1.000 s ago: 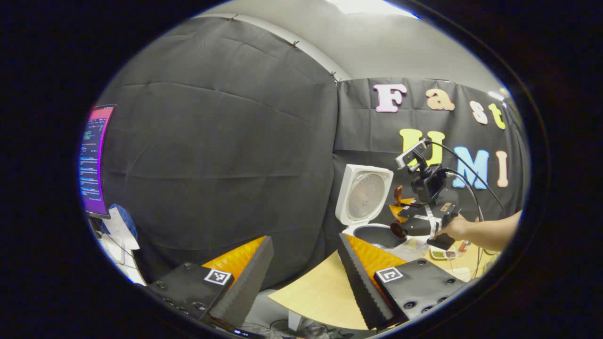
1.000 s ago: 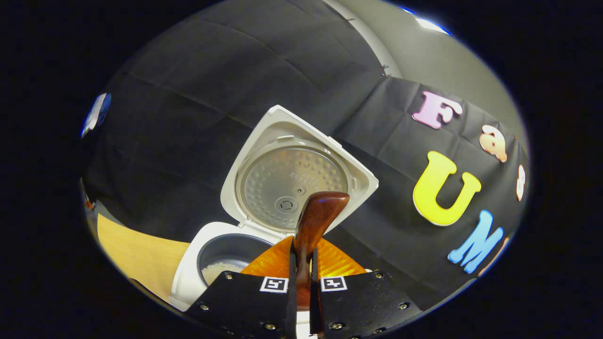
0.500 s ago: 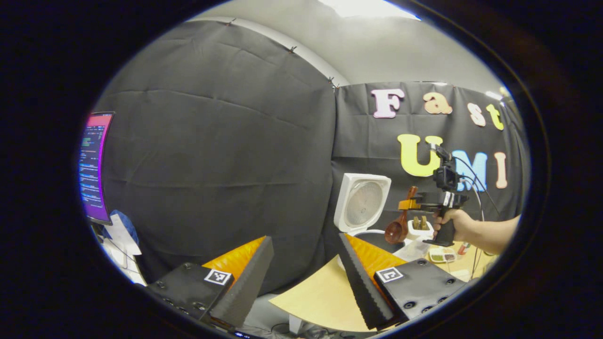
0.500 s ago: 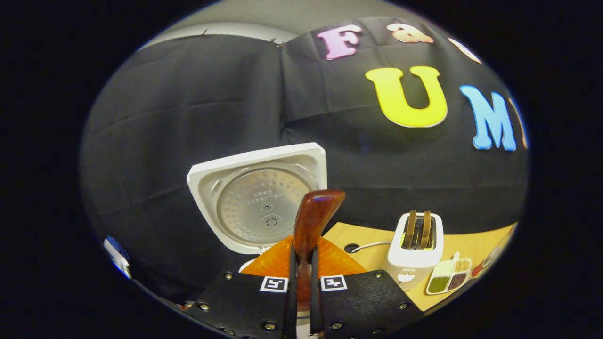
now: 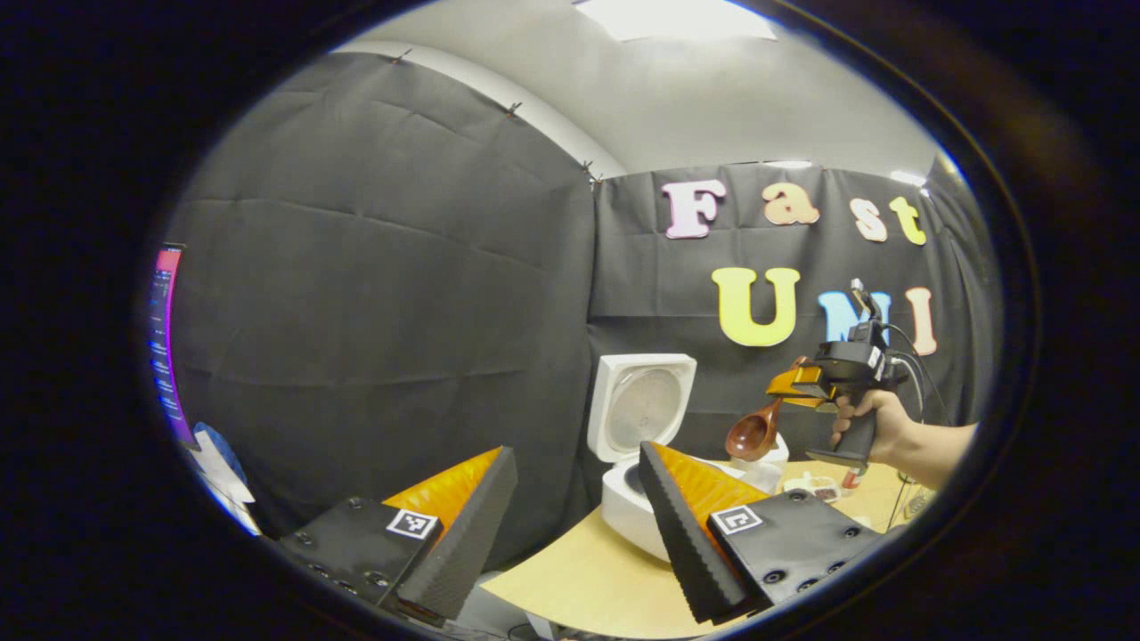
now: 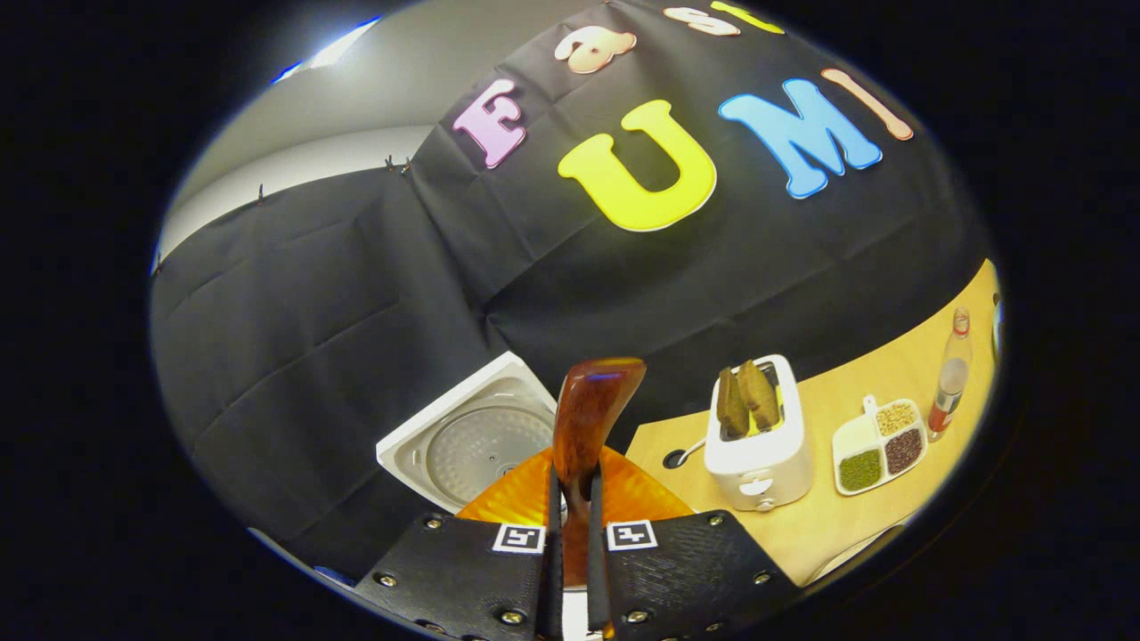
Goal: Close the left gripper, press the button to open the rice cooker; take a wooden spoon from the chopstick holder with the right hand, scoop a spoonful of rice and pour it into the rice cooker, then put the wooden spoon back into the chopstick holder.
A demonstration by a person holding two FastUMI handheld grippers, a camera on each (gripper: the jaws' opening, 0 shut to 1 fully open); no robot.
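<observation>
Wooden spoon (image 6: 588,418) clamped in the right gripper (image 6: 570,543), lifted near the open rice cooker (image 5: 634,418).

From the left gripper view, the spoon's bowl hangs down from the right gripper (image 5: 802,385), its long axis steeply tilted, just right of the cooker and above the table (image 5: 579,579). I cannot make out the chopstick holder. The left gripper (image 5: 570,525) stands with fingers spread wide, holding nothing, farther from the spoon.
</observation>
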